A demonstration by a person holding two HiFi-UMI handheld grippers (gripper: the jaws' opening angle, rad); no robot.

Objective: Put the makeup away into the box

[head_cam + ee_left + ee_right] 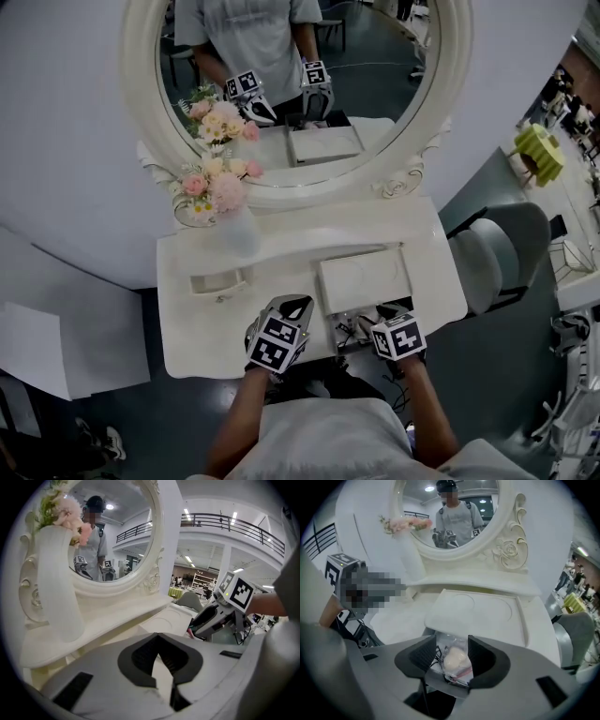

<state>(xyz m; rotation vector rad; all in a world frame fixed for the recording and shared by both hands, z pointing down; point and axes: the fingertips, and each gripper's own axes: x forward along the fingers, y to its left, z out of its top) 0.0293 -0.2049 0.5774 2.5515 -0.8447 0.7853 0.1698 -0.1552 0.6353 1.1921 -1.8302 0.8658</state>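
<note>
Makeup bag (454, 662) lies between the wide-open jaws of your right gripper (451, 644), at the front edge of the white box (487, 613); can't tell if it's inside. Your left gripper (158, 638) is closed on nothing. Stowing looks unfinished.

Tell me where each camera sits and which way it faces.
Head view: on the person's head, steeply down at the white dressing table; shows left tool, right tool, forearms.
Left gripper view: on the left tool, facing the oval white-framed mirror; shut jaws show.
Right gripper view: on the right tool, facing the flat white box; open jaws flank a clear plastic bag.
All share mirror and box.
</note>
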